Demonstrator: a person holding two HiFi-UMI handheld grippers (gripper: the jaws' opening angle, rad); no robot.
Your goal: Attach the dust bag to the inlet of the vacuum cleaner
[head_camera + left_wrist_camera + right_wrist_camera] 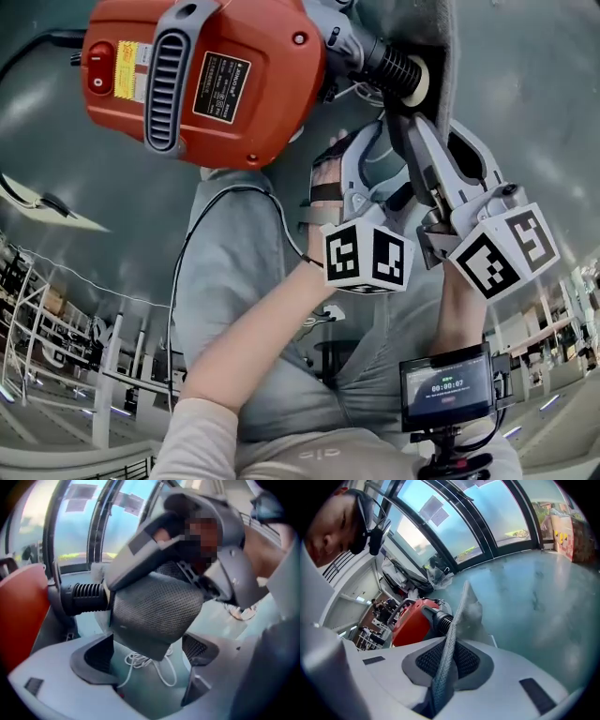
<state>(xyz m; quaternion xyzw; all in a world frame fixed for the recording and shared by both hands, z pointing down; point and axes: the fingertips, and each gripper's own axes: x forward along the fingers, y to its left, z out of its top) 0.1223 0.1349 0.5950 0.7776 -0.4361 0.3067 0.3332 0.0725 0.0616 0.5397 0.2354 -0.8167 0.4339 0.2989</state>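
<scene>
We see the grey mesh-fabric dust bag [154,611] hanging just above the left gripper [147,660]. That gripper's jaws stand wide apart. The bag's lower corner dips towards the gap between them, and neither pad touches the cloth. A thin white drawstring [159,670] loops out from under that corner, between the open jaws.

The right gripper [443,665] has its jaws closed narrowly on an edge of the bag. The fabric is pinched into a thin strip that runs from the pads up and away towards the black ribbed inlet tube [443,619] of the red plastic vacuum cleaner [412,623].

In the head view the vacuum cleaner lies at the upper left with its vented side facing us. The inlet tube sticks out from the red body to the right. The bag is at the tube's tip, beside a pale ring there. Whether the bag's mouth is seated on the tube we cannot tell.

The bag is a dark grey, finely dimpled weave, soft and folded. In the left gripper view the tube lies level and points right into the bag's left side. In the head view the bag's length runs from the top edge down to the right gripper's fingers.
</scene>
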